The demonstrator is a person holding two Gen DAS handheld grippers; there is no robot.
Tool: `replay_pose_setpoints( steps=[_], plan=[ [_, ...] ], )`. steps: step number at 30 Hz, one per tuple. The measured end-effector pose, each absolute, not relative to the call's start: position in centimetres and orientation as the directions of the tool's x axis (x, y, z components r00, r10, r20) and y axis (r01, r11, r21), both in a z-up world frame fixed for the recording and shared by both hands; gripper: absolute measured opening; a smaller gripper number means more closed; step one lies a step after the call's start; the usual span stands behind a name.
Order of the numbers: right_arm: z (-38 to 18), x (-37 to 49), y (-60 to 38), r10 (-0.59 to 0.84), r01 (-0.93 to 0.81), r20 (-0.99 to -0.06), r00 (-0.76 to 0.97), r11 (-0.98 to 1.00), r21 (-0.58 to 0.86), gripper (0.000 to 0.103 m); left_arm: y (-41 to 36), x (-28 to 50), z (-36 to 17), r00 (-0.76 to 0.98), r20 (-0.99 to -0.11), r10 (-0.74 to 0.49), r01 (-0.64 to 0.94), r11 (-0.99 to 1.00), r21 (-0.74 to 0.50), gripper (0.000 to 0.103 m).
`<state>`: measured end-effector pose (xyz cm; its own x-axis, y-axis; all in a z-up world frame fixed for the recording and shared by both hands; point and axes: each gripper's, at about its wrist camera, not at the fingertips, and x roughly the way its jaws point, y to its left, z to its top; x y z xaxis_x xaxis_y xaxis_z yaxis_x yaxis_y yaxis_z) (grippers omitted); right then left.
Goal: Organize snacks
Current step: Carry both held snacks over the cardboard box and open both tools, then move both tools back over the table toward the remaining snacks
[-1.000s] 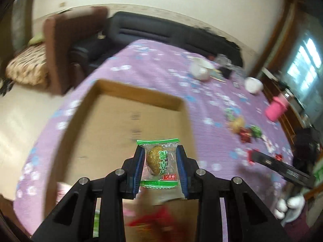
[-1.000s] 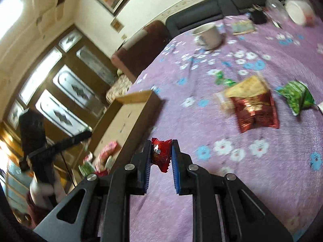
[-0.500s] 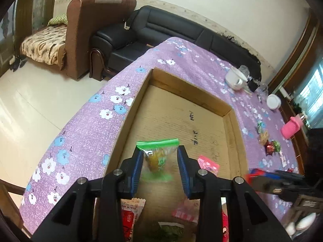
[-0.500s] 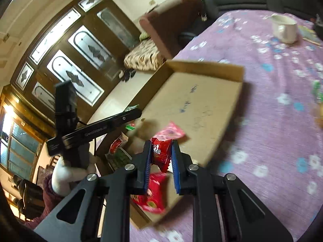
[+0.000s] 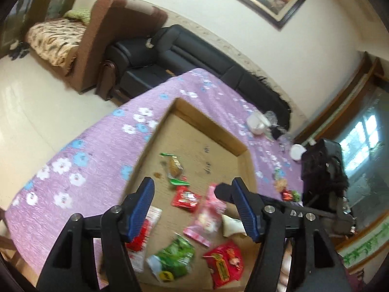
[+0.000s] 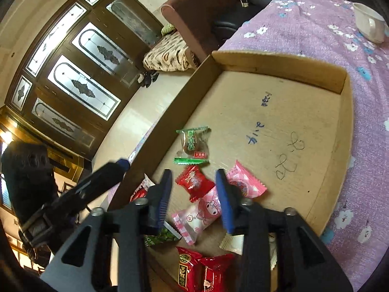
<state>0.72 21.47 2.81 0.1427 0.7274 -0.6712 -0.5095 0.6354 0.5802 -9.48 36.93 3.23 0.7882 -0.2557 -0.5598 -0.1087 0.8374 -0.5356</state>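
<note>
Both jaws are opening with nothing between them: left gripper (image 5: pixel 193 206), right gripper (image 6: pixel 194 194). The green snack (image 6: pixel 193 144) and red snack (image 6: pixel 194 182) lie in the box (image 6: pixel 279 59), at 12 o'clock. The drop step looks done; fetching table snacks (image 5: pixel 288 194) at 3 o'clock is next.

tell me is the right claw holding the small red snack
No, the small red snack lies on the cardboard box floor below the opening right claw.

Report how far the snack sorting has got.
Done: the green-edged clear packet and small red packet lie in the shallow cardboard box with other snacks. In hand: nothing; the left gripper and right gripper are opening, empty. Left: several wrapped snacks on the purple floral tablecloth.
</note>
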Motion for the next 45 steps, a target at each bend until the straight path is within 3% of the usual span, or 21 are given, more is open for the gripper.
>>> replay_pose_setpoints(
  steps=[5, 12, 15, 24, 33, 36, 39, 42, 45],
  plan=[
    [3.7, -0.2, 17.8, 0.744, -0.482, -0.642, 0.186, 0.638, 0.6, 0.042, 36.2, -9.5, 2.9, 0.784, -0.534, -0.316, -0.052, 0.824, -0.564, 0.069],
    [4.2, -2.7, 10.8, 0.736, -0.436, -0.602, 0.309, 0.672, 0.598, 0.048, 34.4, -10.3, 2.6, 0.771, -0.562, -0.3, -0.069, 0.837, -0.543, 0.07],
    [4.2, -3.4, 6.4, 0.691, -0.41, -0.611, 0.387, 0.722, 0.558, 0.049, 33.9, -10.7, 2.9, 0.767, -0.592, -0.249, -0.127, 0.845, -0.519, 0.08],
    [2.8, -0.2, -8.8, 0.41, -0.125, -0.71, 0.573, 0.9, 0.418, 0.053, 29.0, -10.4, 3.1, 0.75, -0.55, -0.368, 0.01, 0.837, -0.547, 0.08],
    [2.9, 6.5, -8.4, 0.318, -0.115, -0.742, 0.59, 0.943, 0.313, 0.053, 24.9, -9.9, 2.4, 0.659, -0.601, -0.452, 0.055, 0.826, -0.561, 0.08],
    [1.9, 8.2, -6.6, 0.253, -0.114, -0.781, 0.571, 0.967, 0.23, 0.044, 24.5, -10.1, 2.6, 0.656, -0.61, -0.445, 0.051, 0.833, -0.551, 0.08],
    [0.8, 7.4, -5.0, 0.303, -0.181, -0.815, 0.493, 0.953, 0.244, 0.04, 24.2, -10.3, 2.6, 0.647, -0.621, -0.442, 0.052, 0.838, -0.543, 0.08],
    [1.2, 4.2, -4.2, 0.506, -0.339, -0.784, 0.359, 0.853, 0.396, 0.041, 24.0, -9.9, 2.4, 0.635, -0.632, -0.444, 0.05, 0.84, -0.54, 0.08],
    [3.6, 2.7, -6.8, 0.513, -0.333, -0.737, 0.44, 0.855, 0.397, 0.042, 23.0, -9.5, 2.1, 0.614, -0.639, -0.462, 0.07, 0.839, -0.539, 0.08]
  ],
)
